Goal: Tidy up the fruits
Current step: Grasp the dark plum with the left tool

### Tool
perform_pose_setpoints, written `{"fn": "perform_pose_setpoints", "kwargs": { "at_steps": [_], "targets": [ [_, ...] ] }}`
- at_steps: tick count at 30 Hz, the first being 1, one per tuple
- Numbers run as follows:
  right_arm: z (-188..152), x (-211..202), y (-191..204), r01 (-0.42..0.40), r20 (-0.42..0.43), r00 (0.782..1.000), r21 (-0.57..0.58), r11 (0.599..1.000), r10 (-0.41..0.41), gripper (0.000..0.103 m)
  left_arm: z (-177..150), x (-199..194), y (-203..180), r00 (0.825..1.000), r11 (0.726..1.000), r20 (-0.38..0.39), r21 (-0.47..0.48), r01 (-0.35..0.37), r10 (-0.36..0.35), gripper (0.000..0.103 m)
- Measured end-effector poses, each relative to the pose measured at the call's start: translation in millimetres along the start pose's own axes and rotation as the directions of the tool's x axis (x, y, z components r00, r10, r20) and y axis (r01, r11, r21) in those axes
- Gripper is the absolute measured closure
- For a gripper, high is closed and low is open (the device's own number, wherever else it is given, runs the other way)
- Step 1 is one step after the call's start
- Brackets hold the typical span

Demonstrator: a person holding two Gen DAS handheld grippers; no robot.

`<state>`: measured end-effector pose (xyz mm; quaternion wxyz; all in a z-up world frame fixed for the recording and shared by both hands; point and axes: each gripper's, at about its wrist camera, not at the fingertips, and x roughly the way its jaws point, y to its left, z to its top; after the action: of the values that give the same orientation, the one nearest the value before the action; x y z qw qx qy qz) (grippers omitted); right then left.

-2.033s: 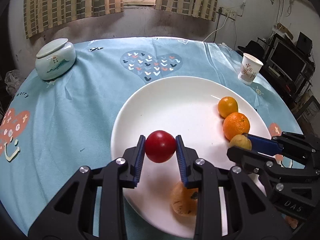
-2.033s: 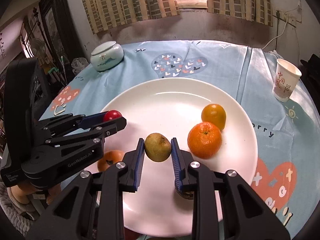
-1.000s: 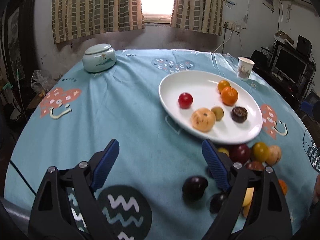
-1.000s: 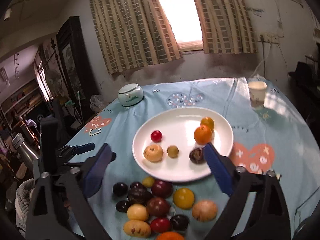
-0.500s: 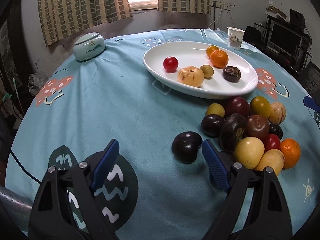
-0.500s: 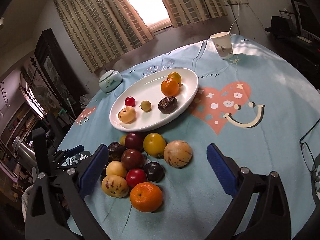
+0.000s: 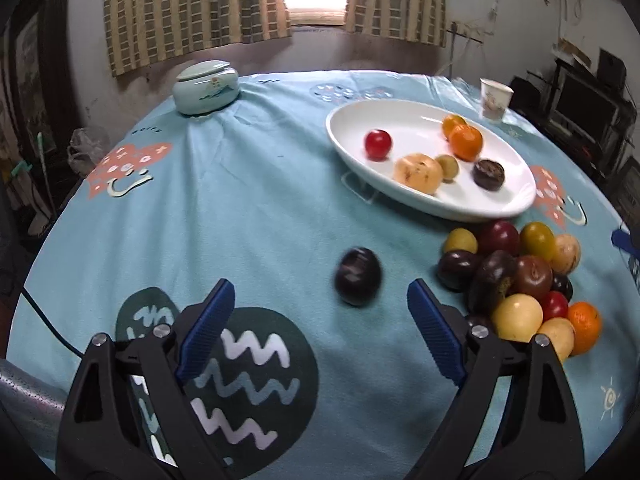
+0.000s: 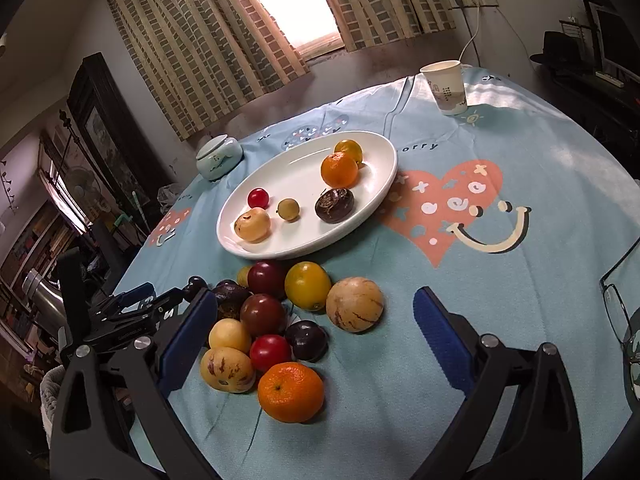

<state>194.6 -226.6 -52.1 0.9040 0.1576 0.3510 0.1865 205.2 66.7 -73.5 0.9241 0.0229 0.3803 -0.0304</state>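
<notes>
A white oval plate (image 7: 404, 122) (image 8: 296, 172) holds several fruits: a red tomato (image 7: 377, 144), two oranges, a tan fruit, a small green one and a dark one. A heap of loose fruit (image 7: 516, 280) (image 8: 276, 320) lies on the cloth in front of the plate. A lone dark plum (image 7: 357, 276) lies apart, just ahead of my left gripper (image 7: 320, 302), which is open and empty. My right gripper (image 8: 314, 314) is open and empty, low over the heap; an orange (image 8: 290, 392) lies nearest it. The left gripper also shows in the right wrist view (image 8: 132, 308).
A pale lidded jar (image 7: 205, 87) stands at the far left of the round table. A paper cup (image 7: 494, 100) (image 8: 446, 86) stands beyond the plate. Eyeglasses (image 8: 624, 308) lie at the right edge. A blue patterned cloth (image 7: 240, 200) covers the table.
Both grippers let go of their fruit on the plate, opened and drew back from it. They now hang low near the loose heap; the left one has closed in on the lone plum.
</notes>
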Motion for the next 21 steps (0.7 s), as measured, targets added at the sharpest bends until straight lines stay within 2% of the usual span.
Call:
{"fn": "perform_pose_setpoints", "kwargs": {
  "at_steps": [2, 4, 10, 14, 19, 21],
  "targets": [
    [0, 0, 0, 0.0, -0.001, 1.0, -0.001, 1.0, 0.0, 0.004, 0, 6, -8, 1.0, 0.999, -0.016, 0.034, 0.013, -0.012, 0.023],
    [0, 0, 0, 0.001, -0.002, 1.0, 0.0, 1.0, -0.001, 0.004, 0, 13, -11, 0.999, 0.998, -0.034, 0.043, 0.037, -0.036, 0.026],
    [-1, 1, 2, 0.004, -0.007, 1.0, -0.005, 1.0, -0.004, 0.004, 6, 28, 5, 0.995, 0.997, -0.065, -0.039, 0.071, -0.073, 0.028],
    [-2, 3, 3, 0.001, -0.016, 1.0, -0.012, 1.0, -0.001, 0.004, 9, 35, 11, 0.993, 0.994, -0.076, -0.069, 0.084, -0.089, 0.046],
    [-2, 5, 4, 0.007, -0.027, 1.0, -0.02, 1.0, -0.007, 0.004, 9, 36, 7, 0.991, 0.994, -0.082, -0.049, 0.1, -0.104, 0.051],
    [-3, 6, 4, 0.007, -0.03, 1.0, -0.02, 1.0, -0.008, 0.004, 10, 38, 5, 0.989, 0.993, -0.091, -0.046, 0.11, -0.113, 0.056]
  ]
}}
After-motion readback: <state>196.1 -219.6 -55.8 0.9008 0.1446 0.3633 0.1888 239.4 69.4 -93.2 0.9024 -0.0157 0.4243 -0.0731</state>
